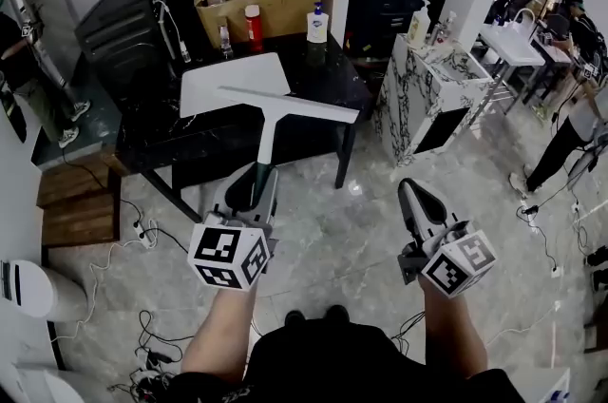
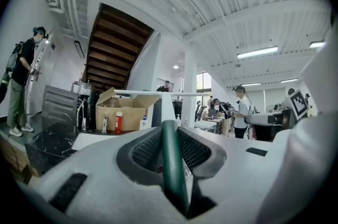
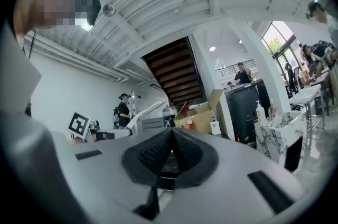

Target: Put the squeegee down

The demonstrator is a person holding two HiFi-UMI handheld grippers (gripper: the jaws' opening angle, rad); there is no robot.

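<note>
Left gripper: we hold it level, with its jaws clamped on the squeegee's green handle.
Squeegee: it is in the air, with the handle towards us and the white blade crosswise at the far end. From the head view the blade sits over the near part of the table, across the near edge of the white board. We cannot tell how high above them it is.
Right gripper: its jaws are together with nothing between them. It is off to the right, well apart from the table.
Step in hand: we judge the squeegee has yet to be lowered onto the table.
How to do it well: we should keep the blade level and bring it down until blade and handle both rest. Only then should we part the jaws and draw straight back towards us.
Watch for: the box and bottles stand at the far side, so we should set down on the near part. Letting go too high would drop the squeegee.
</note>
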